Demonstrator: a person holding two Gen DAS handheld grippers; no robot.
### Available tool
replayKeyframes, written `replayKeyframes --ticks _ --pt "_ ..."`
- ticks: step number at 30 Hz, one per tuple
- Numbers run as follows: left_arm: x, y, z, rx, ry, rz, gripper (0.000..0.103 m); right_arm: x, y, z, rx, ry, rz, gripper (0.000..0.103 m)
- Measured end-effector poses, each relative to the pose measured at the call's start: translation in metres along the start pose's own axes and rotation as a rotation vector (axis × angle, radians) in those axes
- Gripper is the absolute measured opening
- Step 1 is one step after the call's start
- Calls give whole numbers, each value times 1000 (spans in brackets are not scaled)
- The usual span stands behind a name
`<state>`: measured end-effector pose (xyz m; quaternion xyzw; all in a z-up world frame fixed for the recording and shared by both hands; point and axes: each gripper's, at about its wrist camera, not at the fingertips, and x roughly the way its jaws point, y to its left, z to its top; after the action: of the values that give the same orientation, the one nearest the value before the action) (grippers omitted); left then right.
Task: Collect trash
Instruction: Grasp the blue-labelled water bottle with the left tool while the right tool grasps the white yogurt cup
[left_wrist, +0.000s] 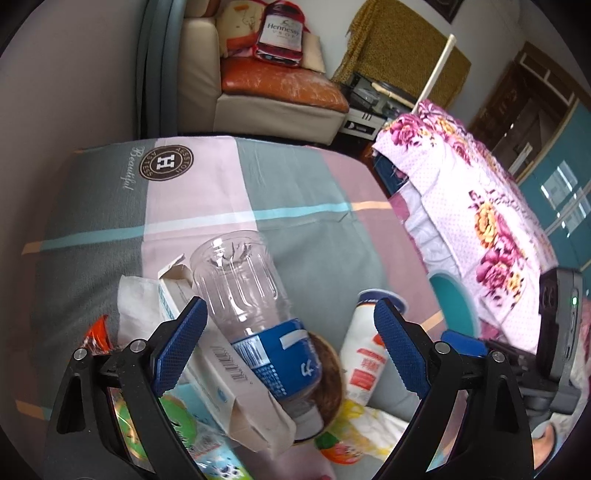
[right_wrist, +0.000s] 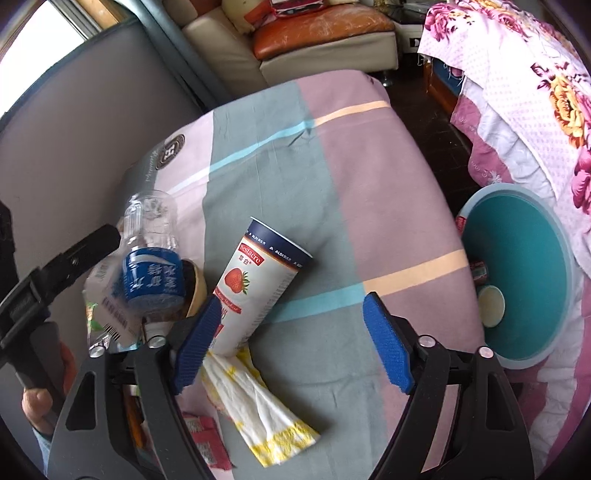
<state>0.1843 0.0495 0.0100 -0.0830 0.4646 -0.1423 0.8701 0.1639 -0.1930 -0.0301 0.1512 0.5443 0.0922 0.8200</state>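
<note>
Trash lies in a heap on a patchwork bedsheet (left_wrist: 295, 192). A clear plastic bottle (left_wrist: 243, 291) with a blue label rests tilted on a flat cardboard box (left_wrist: 221, 365). My left gripper (left_wrist: 291, 306) hangs over it, open, and its pads are clear of the bottle. A white strawberry cup (right_wrist: 258, 280) lies on its side beside the bottle (right_wrist: 151, 266). My right gripper (right_wrist: 291, 301) is open above the sheet. Its left pad overlaps the cup's lower end and nothing is pressed between the pads. A teal bin (right_wrist: 517, 280) stands to the right of the bed.
A white and yellow napkin (right_wrist: 258, 402), red sachets (right_wrist: 207, 439), a brown bowl (left_wrist: 328, 369) and a white tissue (left_wrist: 136, 306) lie about the heap. A lid and a can lie in the bin. A floral quilt (left_wrist: 480, 206) hangs at right, with a sofa (left_wrist: 273, 96) beyond.
</note>
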Motion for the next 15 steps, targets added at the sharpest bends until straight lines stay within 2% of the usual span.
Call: replayKeyframes --ticks 1,3,9,15 --pt "0 2 -2 4 2 2 92 4 2 0 3 9 9 58" --pt "0 6 -3 9 6 9 92 12 1 3 29 42 48 58" --pt "6 25 -6 -19 45 24 92 33 8 13 49 75 81 58" --pt "1 32 0 -33 36 43 92 58 4 19 94 117 148 57"
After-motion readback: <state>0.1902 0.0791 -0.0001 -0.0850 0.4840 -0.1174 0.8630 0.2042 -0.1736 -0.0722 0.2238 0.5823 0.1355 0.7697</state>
